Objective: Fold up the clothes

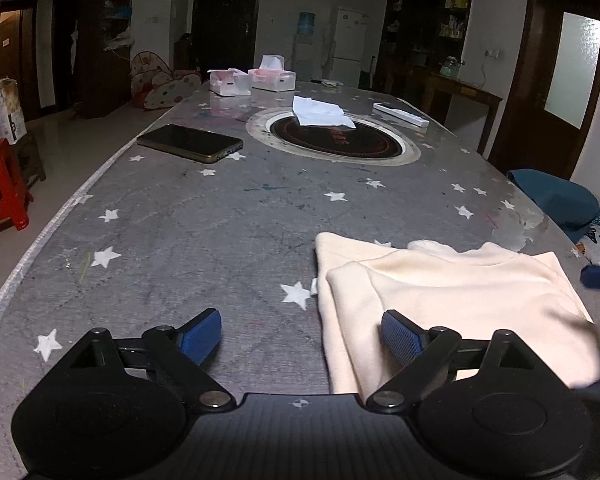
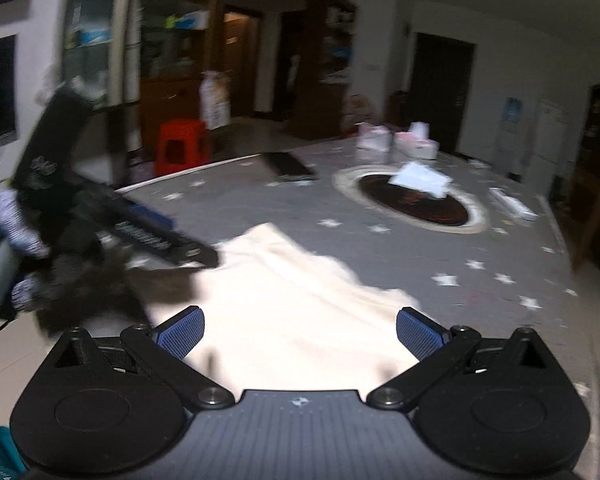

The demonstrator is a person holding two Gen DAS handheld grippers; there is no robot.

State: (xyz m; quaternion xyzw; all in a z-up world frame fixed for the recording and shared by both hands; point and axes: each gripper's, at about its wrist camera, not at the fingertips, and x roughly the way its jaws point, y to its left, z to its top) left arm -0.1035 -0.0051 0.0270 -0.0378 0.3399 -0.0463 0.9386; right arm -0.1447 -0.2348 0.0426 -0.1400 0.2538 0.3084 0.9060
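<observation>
The left gripper, nearest the lens, gapes wide and empty; the cream fleece garment, partly folded on the grey star-printed tablecloth, lies under its right finger, spreading rightward. The right gripper, equally wide and empty, hangs directly over it, seemingly nearer. Two white tissue boxes hold tissues.

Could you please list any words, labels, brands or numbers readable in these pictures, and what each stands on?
None can be read with confidence.
Round black inset cooktop in the grey star-patterned tablecloth: reddish lettering, too blurred to read.
White paper sack with dark print beside the red plastic stool: print too small.
Pink-and-white tissue boxes: no legible text.
</observation>
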